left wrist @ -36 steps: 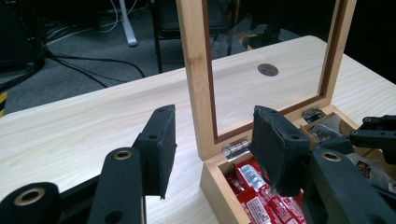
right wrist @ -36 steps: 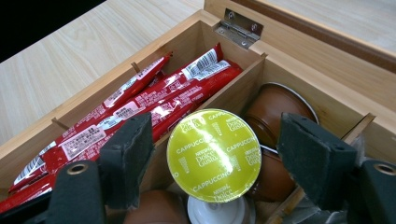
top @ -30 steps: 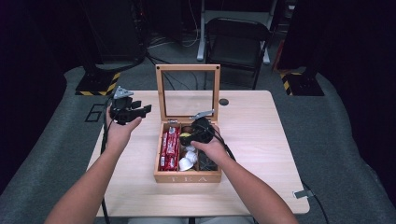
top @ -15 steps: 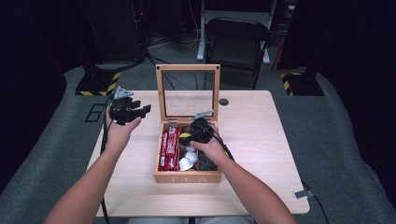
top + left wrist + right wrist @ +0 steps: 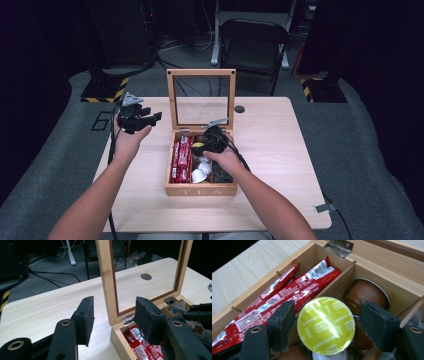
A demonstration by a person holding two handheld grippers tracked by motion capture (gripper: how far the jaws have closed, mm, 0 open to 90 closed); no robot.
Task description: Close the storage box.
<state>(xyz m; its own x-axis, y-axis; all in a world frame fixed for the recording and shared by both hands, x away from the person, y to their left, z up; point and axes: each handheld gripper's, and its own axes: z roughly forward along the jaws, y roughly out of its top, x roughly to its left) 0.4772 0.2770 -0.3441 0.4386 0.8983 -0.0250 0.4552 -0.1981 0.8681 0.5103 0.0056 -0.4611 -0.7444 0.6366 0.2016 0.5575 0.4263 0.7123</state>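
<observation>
A wooden box [image 5: 200, 191] marked TEA stands open at the table's middle, its glass-paned lid [image 5: 171, 100] upright. The left compartment holds red sachets [image 5: 287, 297]; the middle one holds capsules. My right gripper [image 5: 327, 325] reaches into the box [image 5: 204, 145] around a yellow-lidded cappuccino capsule [image 5: 326, 325]. Its jaws have just been closing, and a thin gap still shows at the right pad [image 5: 374, 325]. A brown capsule [image 5: 367, 293] lies behind. My left gripper [image 5: 150, 117] hovers left of the box, open with nothing between its pads [image 5: 85, 320].
White capsules [image 5: 200, 172] lie nearer the box's front. A round hole [image 5: 239, 109] sits in the tabletop right of the lid. A folding chair [image 5: 255, 40] stands behind the table. Bare tabletop [image 5: 280, 150] stretches right of the box.
</observation>
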